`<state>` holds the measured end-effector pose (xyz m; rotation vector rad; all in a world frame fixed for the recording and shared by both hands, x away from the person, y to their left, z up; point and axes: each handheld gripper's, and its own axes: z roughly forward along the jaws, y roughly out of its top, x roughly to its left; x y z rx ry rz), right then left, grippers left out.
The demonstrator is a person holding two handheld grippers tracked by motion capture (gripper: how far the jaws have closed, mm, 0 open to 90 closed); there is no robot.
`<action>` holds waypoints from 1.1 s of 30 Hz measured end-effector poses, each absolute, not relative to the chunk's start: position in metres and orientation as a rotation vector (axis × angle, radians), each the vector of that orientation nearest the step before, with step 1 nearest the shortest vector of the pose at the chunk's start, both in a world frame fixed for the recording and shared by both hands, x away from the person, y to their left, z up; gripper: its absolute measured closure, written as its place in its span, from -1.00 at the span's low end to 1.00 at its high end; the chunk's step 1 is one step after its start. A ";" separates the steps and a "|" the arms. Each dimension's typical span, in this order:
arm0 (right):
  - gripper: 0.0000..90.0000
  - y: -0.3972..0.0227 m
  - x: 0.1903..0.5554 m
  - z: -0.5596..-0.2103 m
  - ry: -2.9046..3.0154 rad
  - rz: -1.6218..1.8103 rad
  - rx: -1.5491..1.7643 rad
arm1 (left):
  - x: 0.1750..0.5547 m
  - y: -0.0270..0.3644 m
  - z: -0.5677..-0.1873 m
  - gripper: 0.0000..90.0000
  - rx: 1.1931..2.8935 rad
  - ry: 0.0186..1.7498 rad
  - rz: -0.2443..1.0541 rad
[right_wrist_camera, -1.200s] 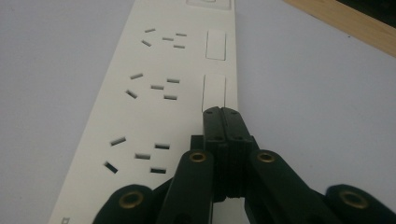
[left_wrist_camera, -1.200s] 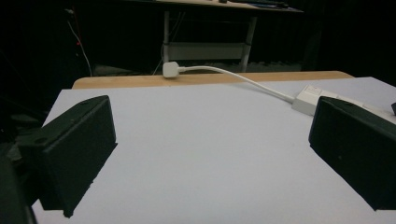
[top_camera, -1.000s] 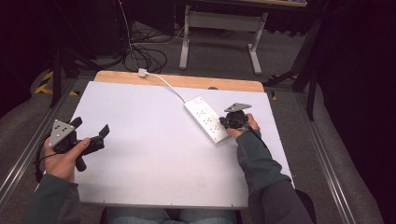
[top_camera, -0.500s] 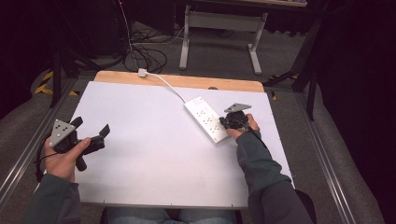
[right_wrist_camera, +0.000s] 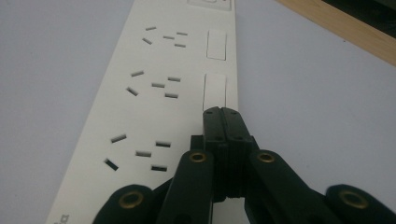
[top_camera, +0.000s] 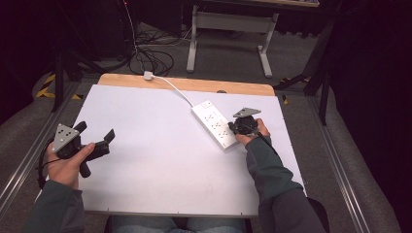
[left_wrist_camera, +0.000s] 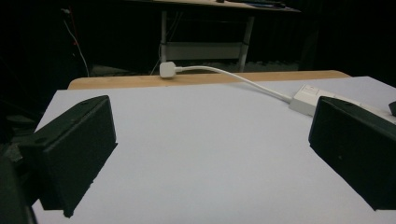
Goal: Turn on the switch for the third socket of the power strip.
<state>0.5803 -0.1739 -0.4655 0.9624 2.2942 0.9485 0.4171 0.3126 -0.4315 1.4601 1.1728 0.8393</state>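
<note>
Nothing has shifted: the right hand-held gripper [right_wrist_camera: 223, 122], jaws pressed together on nothing, rests against a switch on the strip [top_camera: 214, 123] right of centre, while the left hand-held gripper [top_camera: 92, 141] hangs wide open and empty.

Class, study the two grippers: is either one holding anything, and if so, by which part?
Nothing is held. The left gripper is open above bare table. The right gripper is shut with nothing between its fingers, tips over a switch on the power strip.

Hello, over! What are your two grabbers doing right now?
Left gripper open, off table's left edge. Right gripper shut, tip over power strip switches.
</note>
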 end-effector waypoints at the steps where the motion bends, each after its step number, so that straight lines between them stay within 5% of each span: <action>1: 1.00 -0.174 0.580 -0.465 2.293 0.948 0.963 | 0.417 0.312 -0.431 -0.97 1.460 1.172 0.839; 33: 1.00 -0.201 0.552 -0.436 2.193 1.149 0.983 | 0.422 0.308 -0.431 -0.97 1.473 1.158 0.830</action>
